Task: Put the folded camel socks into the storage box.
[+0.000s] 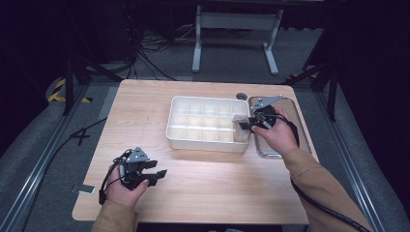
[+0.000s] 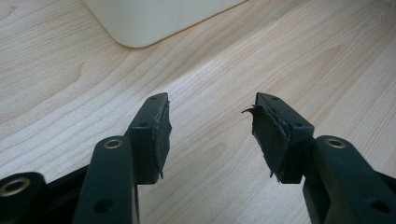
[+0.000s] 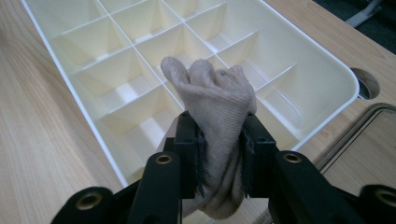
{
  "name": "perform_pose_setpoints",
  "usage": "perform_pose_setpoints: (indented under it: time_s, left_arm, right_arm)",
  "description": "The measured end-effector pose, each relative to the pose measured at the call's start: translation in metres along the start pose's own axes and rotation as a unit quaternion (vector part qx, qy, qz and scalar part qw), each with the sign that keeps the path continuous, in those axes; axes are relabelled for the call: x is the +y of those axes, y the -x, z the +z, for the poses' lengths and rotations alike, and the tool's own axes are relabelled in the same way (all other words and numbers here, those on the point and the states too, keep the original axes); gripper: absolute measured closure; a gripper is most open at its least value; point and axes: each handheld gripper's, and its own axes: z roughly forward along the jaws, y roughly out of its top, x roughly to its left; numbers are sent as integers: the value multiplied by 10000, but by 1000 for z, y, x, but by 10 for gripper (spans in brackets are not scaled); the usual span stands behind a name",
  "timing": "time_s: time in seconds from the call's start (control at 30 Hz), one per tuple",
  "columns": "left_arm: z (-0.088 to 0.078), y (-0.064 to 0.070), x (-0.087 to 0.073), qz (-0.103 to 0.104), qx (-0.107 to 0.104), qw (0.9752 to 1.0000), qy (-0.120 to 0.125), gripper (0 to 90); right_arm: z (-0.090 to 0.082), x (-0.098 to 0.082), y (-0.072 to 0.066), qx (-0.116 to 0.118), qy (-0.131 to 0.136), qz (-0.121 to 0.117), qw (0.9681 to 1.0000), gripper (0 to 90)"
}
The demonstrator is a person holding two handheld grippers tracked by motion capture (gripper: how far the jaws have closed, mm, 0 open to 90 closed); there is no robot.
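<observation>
Nearest, the left tongs [image 1: 153, 175] rest spread and empty on the wooden surface [image 1: 208, 183], seemingly idle. Farther off, the right tongs [image 3: 219, 154] pinch a beige sock [image 3: 212, 102] above the divided tray [image 3: 327, 70], likely to drop it into a compartment.

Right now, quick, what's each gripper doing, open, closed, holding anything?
Left gripper: open, nothing between its jaws, over bare table.
Right gripper: closed on a beige sock, above the white divided tray.
</observation>
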Motion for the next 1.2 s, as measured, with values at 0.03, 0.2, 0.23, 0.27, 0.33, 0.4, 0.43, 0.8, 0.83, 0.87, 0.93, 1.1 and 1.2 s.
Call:
perform_pose_setpoints:
  time_s: [0.03, 0.2, 0.23, 0.27, 0.33, 0.4, 0.43, 0.8, 0.83, 0.87, 0.93, 1.1, 1.2]
  left_arm:
    - [0, 0, 0, 14, 0, 10000, -21, 474]
    - [3, 1, 3, 88, -12, 9999, -74, 479]
    - [3, 1, 4, 97, -33, 9999, -66, 480]
    - [4, 0, 4, 133, -44, 9999, -57, 481]
    - [5, 0, 5, 86, -57, 9999, -22, 482]
    - [6, 0, 5, 100, -82, 9999, -33, 482]
    - [6, 0, 6, 145, -78, 9999, -40, 483]
    - [7, 1, 5, 115, -62, 9999, -30, 483]
    - [7, 0, 5, 129, -66, 9999, -47, 483]
    - [7, 0, 5, 146, -44, 9999, -39, 483]
    - [6, 0, 5, 191, -31, 9998, -48, 482]
    - [7, 1, 4, 141, -42, 9999, -76, 481]
    - [7, 1, 4, 139, -39, 9999, -80, 481]
  right_arm:
    - [1, 0, -1, -32, -31, -34, 10000, 719]
    - [8, -2, -3, -55, -129, -96, 9999, 718]
    - [9, -3, -4, -50, -140, -92, 9998, 719]
    - [11, -3, -5, -44, -152, -108, 9998, 719]
    - [15, -5, -7, -55, -248, -168, 9995, 718]
    - [17, -6, -8, -76, -308, -243, 9992, 717]
    - [18, -6, -8, -85, -334, -234, 9991, 716]
    - [25, -8, -11, -164, -612, -490, 9968, 716]
    - [26, -9, -11, -172, -639, -506, 9965, 716]
    - [27, -10, -12, -148, -668, -508, 9964, 716]
    - [29, -11, -13, -136, -705, -483, 9963, 716]
    - [29, -9, -13, -53, -884, -420, 9952, 715]
    - [30, -8, -13, -51, -980, -444, 9942, 716]
